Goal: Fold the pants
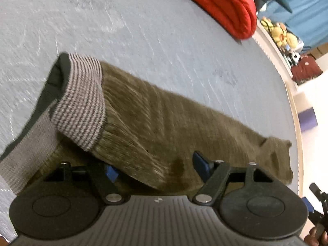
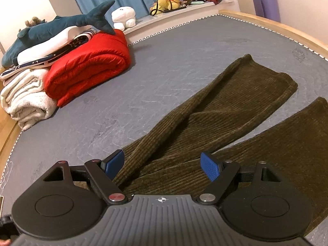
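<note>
Fingers on my left gripper (image 1: 156, 167) are spread wide with a fold of the pants (image 1: 164, 119) draped between them, not pinched. My right gripper (image 2: 163, 164) is spread too, low over the crotch area of the pants (image 2: 205, 123), gripping nothing. The olive corduroy pants lie on the grey mattress (image 2: 82, 123), striped waistband (image 1: 82, 102) flipped over. A red blanket (image 2: 88, 67) sits well apart.
</note>
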The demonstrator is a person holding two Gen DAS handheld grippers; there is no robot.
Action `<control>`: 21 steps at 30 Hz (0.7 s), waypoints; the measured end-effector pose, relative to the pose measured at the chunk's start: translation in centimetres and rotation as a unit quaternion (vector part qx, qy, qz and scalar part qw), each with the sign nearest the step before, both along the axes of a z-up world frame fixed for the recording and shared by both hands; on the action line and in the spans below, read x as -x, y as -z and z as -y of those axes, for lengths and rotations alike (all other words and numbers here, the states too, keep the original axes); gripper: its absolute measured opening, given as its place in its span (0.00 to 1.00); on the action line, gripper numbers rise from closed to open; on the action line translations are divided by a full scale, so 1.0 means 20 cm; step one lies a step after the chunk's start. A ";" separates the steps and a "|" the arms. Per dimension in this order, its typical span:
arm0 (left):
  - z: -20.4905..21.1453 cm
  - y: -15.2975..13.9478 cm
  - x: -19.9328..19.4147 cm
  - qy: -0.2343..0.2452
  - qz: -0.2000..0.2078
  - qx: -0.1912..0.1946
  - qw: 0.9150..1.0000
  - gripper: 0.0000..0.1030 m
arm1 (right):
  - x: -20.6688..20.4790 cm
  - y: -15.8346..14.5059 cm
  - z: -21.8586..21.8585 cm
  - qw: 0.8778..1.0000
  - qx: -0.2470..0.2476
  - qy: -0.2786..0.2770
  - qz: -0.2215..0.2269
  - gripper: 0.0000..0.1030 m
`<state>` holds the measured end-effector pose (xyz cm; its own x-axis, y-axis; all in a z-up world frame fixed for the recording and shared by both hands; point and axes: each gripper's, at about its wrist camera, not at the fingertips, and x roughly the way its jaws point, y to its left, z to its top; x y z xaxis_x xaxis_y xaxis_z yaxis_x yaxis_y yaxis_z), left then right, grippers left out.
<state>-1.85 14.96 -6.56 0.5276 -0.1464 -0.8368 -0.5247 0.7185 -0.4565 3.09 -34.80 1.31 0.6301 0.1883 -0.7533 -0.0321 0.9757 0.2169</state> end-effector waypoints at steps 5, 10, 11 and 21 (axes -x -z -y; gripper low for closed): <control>0.01 -0.03 0.00 -0.001 -0.030 -0.053 0.998 0.22 | -0.01 0.01 0.01 1.000 0.005 0.003 -0.003 0.81; 0.03 -0.10 0.02 0.000 0.001 -0.087 0.996 0.15 | -0.01 0.03 0.00 1.000 0.009 0.003 -0.005 0.81; 0.02 -0.11 0.03 -0.001 0.006 -0.091 0.996 0.15 | -0.01 0.03 0.00 1.000 0.010 0.003 -0.005 0.81; 0.01 -0.08 0.04 -0.004 0.010 -0.065 0.998 0.16 | -0.02 0.05 0.00 1.000 0.016 0.004 -0.010 0.81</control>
